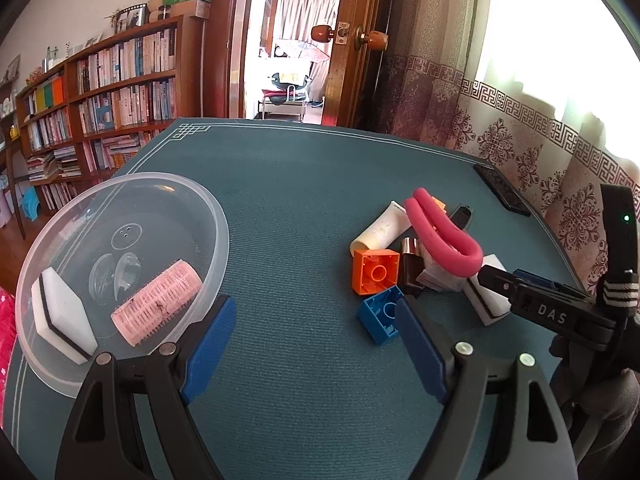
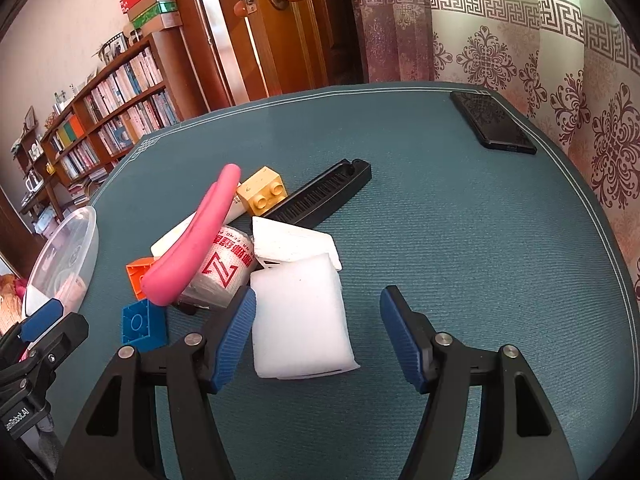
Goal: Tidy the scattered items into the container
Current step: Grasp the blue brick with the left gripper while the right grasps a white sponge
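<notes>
While 2 items sit in bowl (image 1: 216,216), pile with white sponge (image 2: 300,320) remains; both grippers (image 1: 316,320) (image 2: 318,320) spread wide, holding nothing.

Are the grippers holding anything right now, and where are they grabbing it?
Nothing is held. The left gripper is open over bare table beside the bowl. The right gripper is open around the white sponge, not yet squeezing it.

Hidden and cut-off parts of the pile

The pink loop (image 2: 192,248) covered much of the printed roll (image 2: 224,268), whose text was cut short. The orange brick (image 2: 138,274) showed only a corner, and the clear container (image 2: 76,240) ran behind the left gripper (image 2: 40,320).
</notes>
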A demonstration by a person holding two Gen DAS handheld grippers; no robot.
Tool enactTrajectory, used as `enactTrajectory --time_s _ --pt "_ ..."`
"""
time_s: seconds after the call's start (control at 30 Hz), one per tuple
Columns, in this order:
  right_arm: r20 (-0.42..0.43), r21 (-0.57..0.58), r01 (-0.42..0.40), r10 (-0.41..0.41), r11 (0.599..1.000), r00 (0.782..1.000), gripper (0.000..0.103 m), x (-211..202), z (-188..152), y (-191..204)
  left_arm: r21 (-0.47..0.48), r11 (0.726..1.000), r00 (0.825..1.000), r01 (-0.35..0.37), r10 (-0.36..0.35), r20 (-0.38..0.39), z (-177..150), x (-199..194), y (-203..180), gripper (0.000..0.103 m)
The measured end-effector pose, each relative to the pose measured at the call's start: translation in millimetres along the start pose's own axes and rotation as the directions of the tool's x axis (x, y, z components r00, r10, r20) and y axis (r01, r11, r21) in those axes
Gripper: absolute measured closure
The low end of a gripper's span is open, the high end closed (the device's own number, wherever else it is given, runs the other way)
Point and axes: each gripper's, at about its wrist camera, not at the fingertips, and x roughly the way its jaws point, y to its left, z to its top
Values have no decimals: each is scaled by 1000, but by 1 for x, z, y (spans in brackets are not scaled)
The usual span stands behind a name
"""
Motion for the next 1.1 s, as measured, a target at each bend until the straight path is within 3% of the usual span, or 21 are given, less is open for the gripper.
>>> enactTrajectory --time_s 0.7,0.87,1.1 --pt "-1 -22 -40 40 999 999 31 -5 1 4 17 1000 1000 13 -13 -16 -5 5 -6 18" --pt "21 -31 -39 40 999 999 31 -12 2 4 35 999 999 34 -32 -43 -2 15 -18 18" --pt "-11 -99 -7 6 995 1000 31 -7 -1 12 56 998 996 34 -30 -87 -5 30 -33 18"
